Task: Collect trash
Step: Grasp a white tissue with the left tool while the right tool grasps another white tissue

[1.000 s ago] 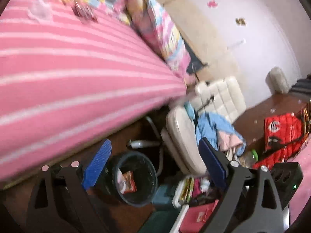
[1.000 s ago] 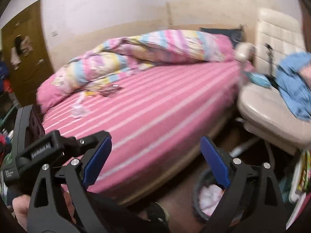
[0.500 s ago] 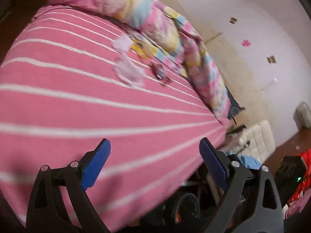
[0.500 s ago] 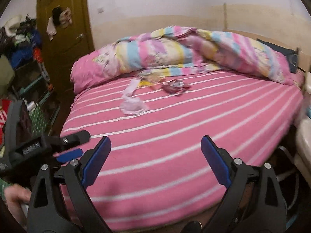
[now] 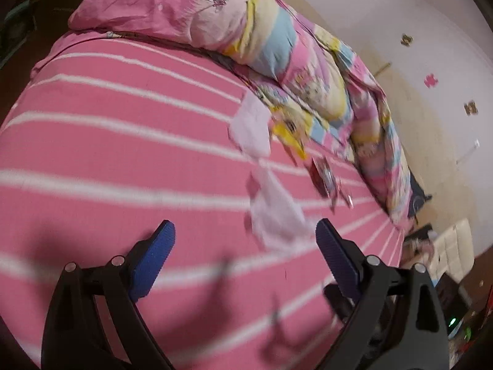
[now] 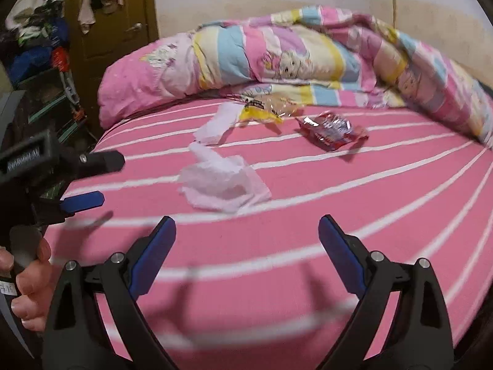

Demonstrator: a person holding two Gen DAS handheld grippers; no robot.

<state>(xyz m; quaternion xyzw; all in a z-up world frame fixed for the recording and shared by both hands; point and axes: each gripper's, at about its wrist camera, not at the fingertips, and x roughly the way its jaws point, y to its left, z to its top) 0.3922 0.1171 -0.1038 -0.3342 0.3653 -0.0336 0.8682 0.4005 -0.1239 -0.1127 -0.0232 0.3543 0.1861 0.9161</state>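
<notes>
Trash lies on the pink striped bed [image 6: 339,231]. A crumpled white tissue [image 6: 222,182] lies nearest, just beyond my open, empty right gripper [image 6: 246,237]. A second white tissue [image 6: 218,123], a yellow wrapper [image 6: 262,112] and a red snack wrapper [image 6: 331,131] lie farther back by the quilt. In the left wrist view the near tissue [image 5: 277,212] lies just ahead of my open, empty left gripper [image 5: 245,243]; the far tissue [image 5: 251,126], yellow wrapper [image 5: 291,137] and red wrapper [image 5: 323,175] show beyond. The left gripper also shows in the right wrist view [image 6: 83,200], over the bed's left edge.
A rolled pastel quilt [image 6: 308,52] and pink pillow [image 6: 138,89] line the bed's far side. A brown door [image 6: 107,21] and cluttered shelves [image 6: 40,55] stand to the left. A white chair [image 5: 453,252] is past the bed's foot.
Both grippers swung up from the bin and chair by the floor and now face the bed top. The tissues and wrappers have come much closer. Both stay open.
</notes>
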